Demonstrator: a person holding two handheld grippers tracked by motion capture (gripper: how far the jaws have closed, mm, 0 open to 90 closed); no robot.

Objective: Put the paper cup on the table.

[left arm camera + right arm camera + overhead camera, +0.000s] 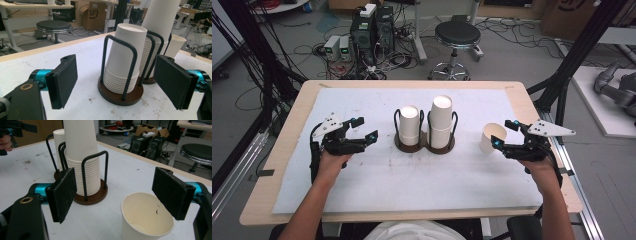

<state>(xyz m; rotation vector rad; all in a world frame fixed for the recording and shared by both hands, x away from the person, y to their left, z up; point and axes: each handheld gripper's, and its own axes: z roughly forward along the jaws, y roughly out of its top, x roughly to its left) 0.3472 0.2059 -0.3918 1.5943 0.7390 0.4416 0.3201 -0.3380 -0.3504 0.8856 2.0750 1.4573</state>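
A black wire cup holder on two brown bases (424, 146) stands mid-table. Its left slot holds a short stack of white paper cups (409, 125), its right slot a taller stack (441, 121). A single paper cup (491, 137) stands upright, mouth up, to the right. My left gripper (365, 128) is open and empty, left of the holder; in the left gripper view the short stack (123, 62) stands ahead between its pads (63, 80). My right gripper (504, 133) is open right beside the single cup (147, 220), whose rim sits low by the right pad (172, 192).
A white mat (422, 185) covers the wooden table (287, 150). Behind the far edge are a black stool (457, 37), computer boxes (369, 30) and floor cables. Black frame posts (579, 47) rise at the right. The person's forearms enter from the bottom.
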